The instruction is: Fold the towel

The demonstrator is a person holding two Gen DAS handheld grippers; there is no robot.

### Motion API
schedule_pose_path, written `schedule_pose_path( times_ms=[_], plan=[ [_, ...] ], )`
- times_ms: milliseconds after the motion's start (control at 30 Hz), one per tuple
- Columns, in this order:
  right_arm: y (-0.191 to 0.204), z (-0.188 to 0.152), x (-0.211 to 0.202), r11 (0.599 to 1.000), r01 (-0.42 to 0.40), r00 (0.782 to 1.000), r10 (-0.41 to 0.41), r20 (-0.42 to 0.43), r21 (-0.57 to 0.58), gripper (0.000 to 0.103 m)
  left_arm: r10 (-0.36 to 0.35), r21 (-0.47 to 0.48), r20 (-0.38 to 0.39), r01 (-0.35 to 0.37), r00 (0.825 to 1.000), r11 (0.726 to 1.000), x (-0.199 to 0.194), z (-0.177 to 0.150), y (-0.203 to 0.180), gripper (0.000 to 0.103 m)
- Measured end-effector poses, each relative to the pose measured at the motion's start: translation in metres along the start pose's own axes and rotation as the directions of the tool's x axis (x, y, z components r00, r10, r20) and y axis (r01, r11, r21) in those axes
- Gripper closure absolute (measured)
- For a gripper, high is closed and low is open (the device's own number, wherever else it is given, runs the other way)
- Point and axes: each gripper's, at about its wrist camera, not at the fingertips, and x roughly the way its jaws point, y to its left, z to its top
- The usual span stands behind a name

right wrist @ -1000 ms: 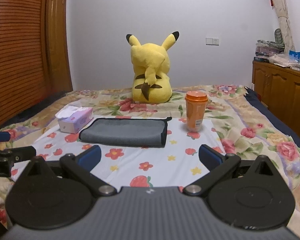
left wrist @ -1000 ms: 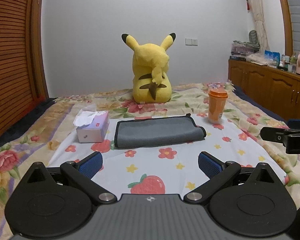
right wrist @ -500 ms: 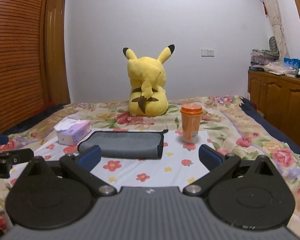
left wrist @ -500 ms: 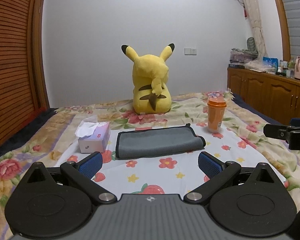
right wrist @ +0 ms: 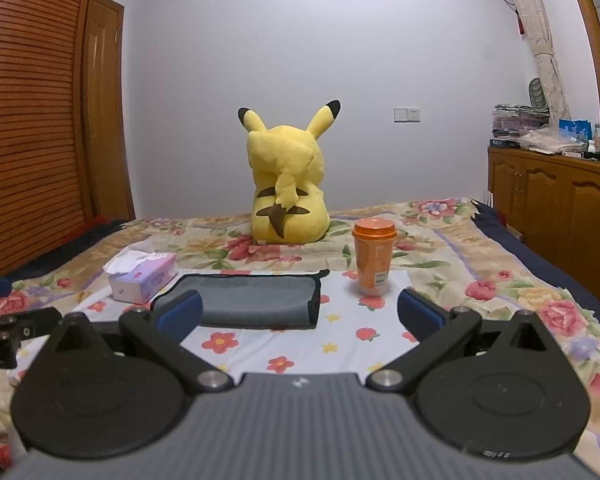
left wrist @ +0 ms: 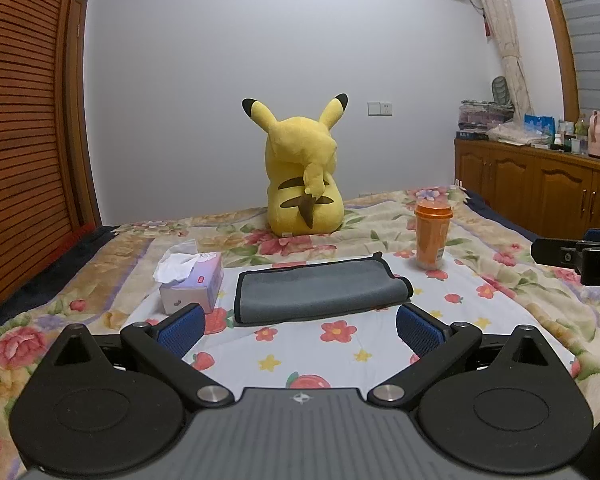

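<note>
Crosswise on the flowered bed [left wrist: 500,280] lies the folded grey towel [left wrist: 316,292], long axis left-right; left claw [left wrist: 300,330] and right claw [right wrist: 300,316] gape empty.

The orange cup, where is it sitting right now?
The orange cup stands upright on the bed, right of the grey towel and in front of the yellow plush toy.

Dim, cool indoor light, soft shadows, sharp focus (strong fisheye bending at edges), dark corner vignetting
</note>
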Motion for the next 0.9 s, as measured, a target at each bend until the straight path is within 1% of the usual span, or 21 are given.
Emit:
schedule_pose_path(
  times_ms=[900],
  plan=[
    [0.0006, 0.0, 0.0001, 1.0, 0.0, 1.0, 0.0, -0.001, -0.001, 0.0, -0.001, -0.001, -0.003, 0.001, 1.0, 1.0, 0.001, -0.0002, 0.0021, 0.0]
  ],
)
